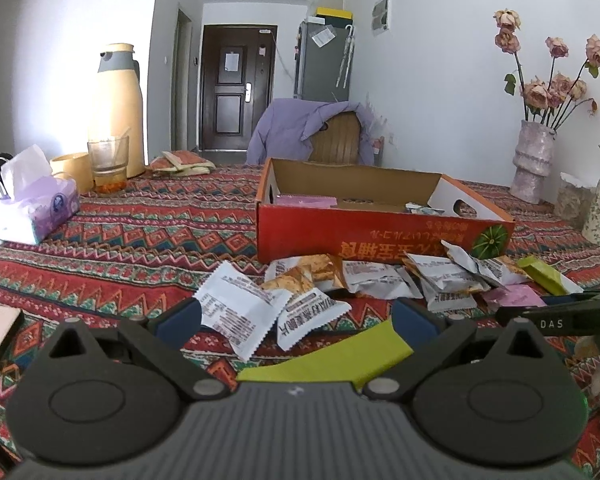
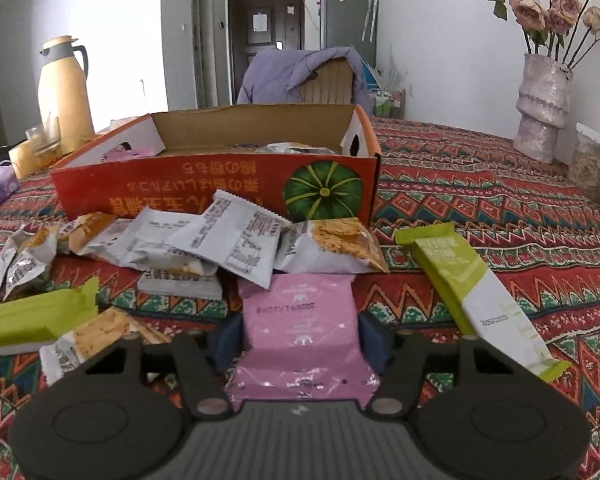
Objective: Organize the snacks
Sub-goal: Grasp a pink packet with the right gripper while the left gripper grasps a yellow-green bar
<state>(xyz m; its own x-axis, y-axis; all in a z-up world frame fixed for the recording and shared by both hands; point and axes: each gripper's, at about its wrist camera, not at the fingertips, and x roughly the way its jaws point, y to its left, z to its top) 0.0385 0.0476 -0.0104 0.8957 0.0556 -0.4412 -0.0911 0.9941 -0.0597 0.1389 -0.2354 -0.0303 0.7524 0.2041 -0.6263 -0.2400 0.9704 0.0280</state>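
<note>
My right gripper (image 2: 300,336) is shut on a pink snack packet (image 2: 300,312) that lies on the patterned tablecloth; a blue pad touches each of its sides. Just beyond it, white and orange snack packets (image 2: 228,240) are heaped against a red open cardboard box (image 2: 220,184). A few packets show inside the box. Lime green packets lie to the right (image 2: 472,292) and to the left (image 2: 32,316). My left gripper (image 1: 296,316) stands wide open over a white packet (image 1: 236,300) and a lime green packet (image 1: 340,356), gripping neither. The red box (image 1: 380,236) sits ahead of it.
A yellow thermos jug (image 1: 116,108), a glass (image 1: 108,160) and a tissue box (image 1: 32,204) stand at the back left. Flower vases (image 2: 540,100) line the right wall side. A chair draped in purple cloth (image 1: 312,128) stands behind the table.
</note>
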